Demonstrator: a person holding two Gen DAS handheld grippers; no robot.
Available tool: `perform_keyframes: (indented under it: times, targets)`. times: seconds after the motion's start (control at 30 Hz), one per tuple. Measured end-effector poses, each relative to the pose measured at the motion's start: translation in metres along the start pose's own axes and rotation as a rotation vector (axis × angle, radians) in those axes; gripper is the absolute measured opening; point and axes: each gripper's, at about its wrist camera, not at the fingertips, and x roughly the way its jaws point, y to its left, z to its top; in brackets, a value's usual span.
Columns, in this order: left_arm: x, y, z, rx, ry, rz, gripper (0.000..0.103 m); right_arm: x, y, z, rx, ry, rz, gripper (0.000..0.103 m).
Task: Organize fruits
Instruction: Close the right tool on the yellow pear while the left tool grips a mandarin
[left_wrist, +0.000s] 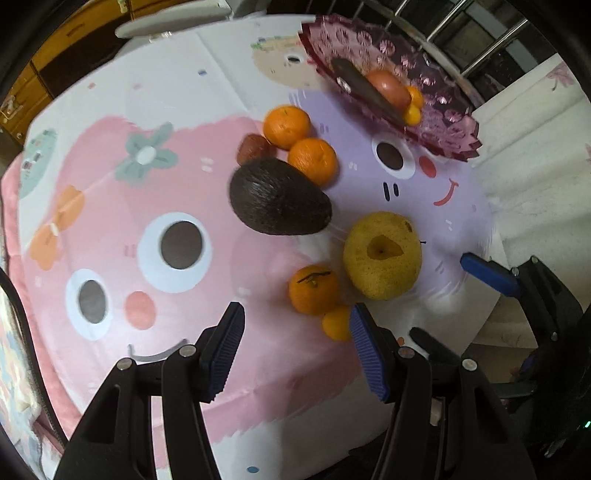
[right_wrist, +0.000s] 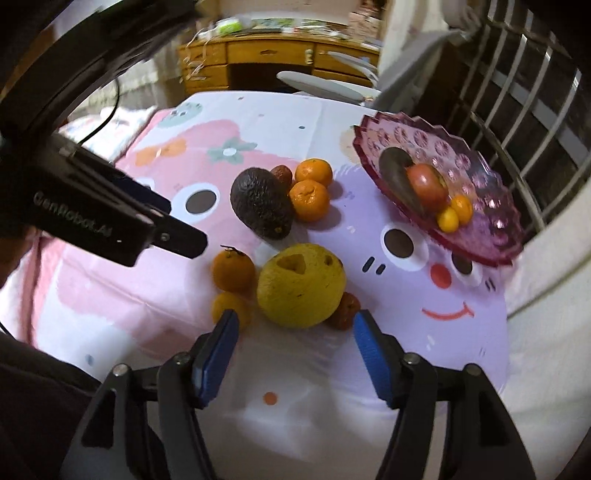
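The right wrist view shows a small reddish-brown fruit (right_wrist: 347, 308) tucked against the near right side of the yellow pear (right_wrist: 301, 286); from the left wrist view that fruit is hidden behind the pear (left_wrist: 382, 254). The right wrist view also takes in the left gripper's black body at the left edge, a wooden desk (right_wrist: 273, 61) beyond the table and a dark sleeve (right_wrist: 33, 402) at lower left. The left wrist view catches one blue pad of the right gripper (left_wrist: 487, 271) at its right edge.

The left gripper (left_wrist: 295, 339) hangs with its jaws partly open and empty; a small orange (left_wrist: 337, 323) lies just beside its right finger (left_wrist: 367, 354) and a larger orange (left_wrist: 313, 290) just past the tips. The right gripper (right_wrist: 293, 345) also stands partly open, holding nothing, with the pear just beyond its tips, between the two fingers' lines and untouched.

On the cartoon-printed cloth (right_wrist: 406, 369): one dark avocado (left_wrist: 279, 197), one pear, four oranges (a pair (left_wrist: 301, 142) touching behind the avocado, a pair near the left gripper), and two reddish-brown fruits, the second (left_wrist: 254, 147) behind the avocado.

The pink scalloped dish (right_wrist: 491, 184), at the far right of the cloth, holds one dark elongated fruit (right_wrist: 400, 181), one red tomato-like fruit (right_wrist: 428, 184) and two small oranges (right_wrist: 456, 214)
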Motion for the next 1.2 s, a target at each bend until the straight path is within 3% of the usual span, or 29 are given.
perform_keyframes:
  times: [0.27, 0.57, 0.87, 1.07, 1.2]
  targets:
    - [0.040, 0.001, 0.012, -0.045, 0.099, -0.015, 0.056, 0.035, -0.009, -0.001, -0.082, 0.034, 0.031, 0.072]
    - [0.061, -0.001, 0.024, -0.070, 0.137, -0.072, 0.051, 0.055, -0.013, 0.003, -0.140, 0.005, 0.110, 0.079]
    - [0.069, -0.002, 0.023, -0.112, 0.131, -0.156, 0.037, 0.077, -0.009, 0.016, -0.182, 0.022, 0.122, 0.079]
    - [0.069, 0.003, 0.023, -0.120, 0.113, -0.185, 0.036, 0.079, -0.015, 0.015, -0.131, 0.026, 0.161, 0.076]
    - [0.064, 0.005, 0.026, -0.104, 0.087, -0.171, 0.035, 0.078, -0.012, 0.015, -0.118, 0.032, 0.140, 0.075]
